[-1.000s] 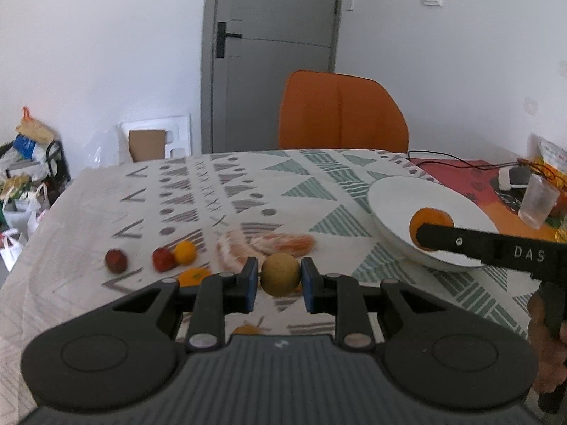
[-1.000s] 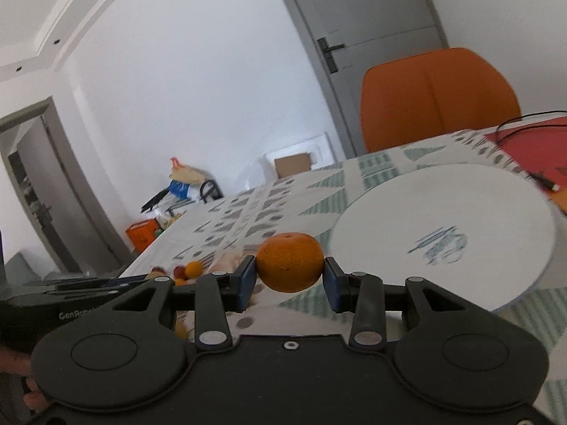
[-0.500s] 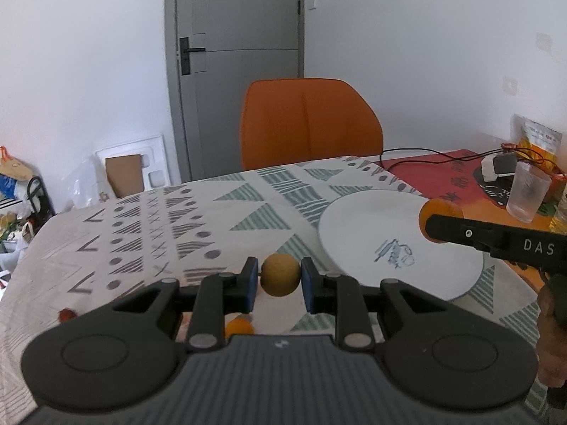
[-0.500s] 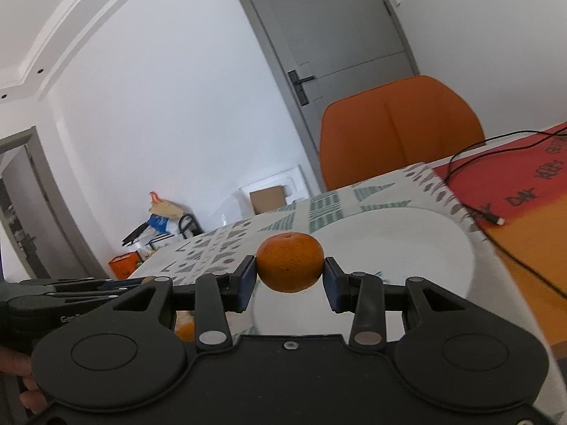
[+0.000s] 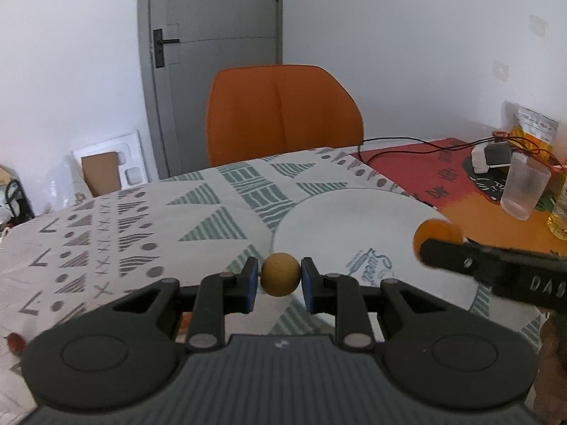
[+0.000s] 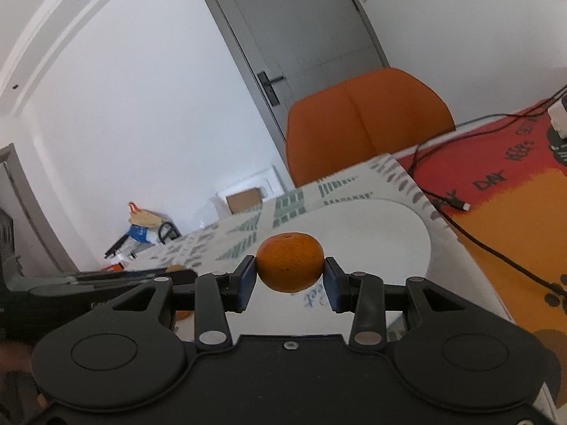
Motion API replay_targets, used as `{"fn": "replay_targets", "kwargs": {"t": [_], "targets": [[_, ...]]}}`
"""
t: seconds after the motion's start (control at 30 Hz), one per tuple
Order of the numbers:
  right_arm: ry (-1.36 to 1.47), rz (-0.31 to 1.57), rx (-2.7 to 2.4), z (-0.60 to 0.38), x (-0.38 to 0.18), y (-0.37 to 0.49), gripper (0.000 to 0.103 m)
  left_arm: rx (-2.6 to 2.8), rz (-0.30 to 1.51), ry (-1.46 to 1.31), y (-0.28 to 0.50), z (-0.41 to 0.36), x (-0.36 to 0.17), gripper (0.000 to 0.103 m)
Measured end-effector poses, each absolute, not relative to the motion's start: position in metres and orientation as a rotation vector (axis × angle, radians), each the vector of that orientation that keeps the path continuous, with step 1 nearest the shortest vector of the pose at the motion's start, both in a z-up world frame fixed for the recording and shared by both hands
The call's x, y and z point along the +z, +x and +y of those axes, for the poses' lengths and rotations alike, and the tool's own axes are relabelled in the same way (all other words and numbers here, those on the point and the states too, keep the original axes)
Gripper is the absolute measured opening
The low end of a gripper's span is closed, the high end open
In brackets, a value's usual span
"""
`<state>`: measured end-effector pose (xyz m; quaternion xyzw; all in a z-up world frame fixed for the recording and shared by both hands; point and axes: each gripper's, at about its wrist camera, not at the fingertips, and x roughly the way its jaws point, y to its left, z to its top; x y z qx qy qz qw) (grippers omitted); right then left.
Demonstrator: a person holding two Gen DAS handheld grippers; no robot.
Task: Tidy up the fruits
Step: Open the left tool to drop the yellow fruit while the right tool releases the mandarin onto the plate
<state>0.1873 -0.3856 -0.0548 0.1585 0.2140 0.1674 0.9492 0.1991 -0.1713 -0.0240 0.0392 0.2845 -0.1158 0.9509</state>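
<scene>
A small brown fruit [image 5: 280,275] is clamped in the left hand-held gripper [image 5: 278,279], a mandarin [image 6: 290,261] in the right hand-held gripper [image 6: 290,279]; one white plate [image 5: 354,226] is seen.

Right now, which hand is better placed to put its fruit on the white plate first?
Right, probably. Its mandarin already hangs over the white plate, while the left gripper holds its brownish fruit just short of the near rim.

A tan-brown round fruit [image 5: 280,275] and a bright orange mandarin [image 6: 290,261] are framed by black grippers with blue pads [image 5: 251,285] — above a white plate [image 5: 340,226] printed in blue. The tablecloth [image 5: 149,226] is patterned with green triangles and grey marks — the chair [image 5: 283,113] is orange.
</scene>
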Motion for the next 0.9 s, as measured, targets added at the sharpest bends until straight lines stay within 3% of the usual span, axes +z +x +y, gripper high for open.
{"fn": "replay_targets", "kwargs": {"t": [0.43, 0.9], "targets": [[0.323, 0.484, 0.281, -0.391, -0.057, 0.189, 0.044, -0.296, 0.631, 0.082, 0.219, -0.201, -0.042, 0.024], [0.338, 0.463, 0.312, -0.389, -0.053, 0.185, 0.047, -0.233, 0.642, 0.043, 0.216, -0.182, -0.030, 0.028]]}}
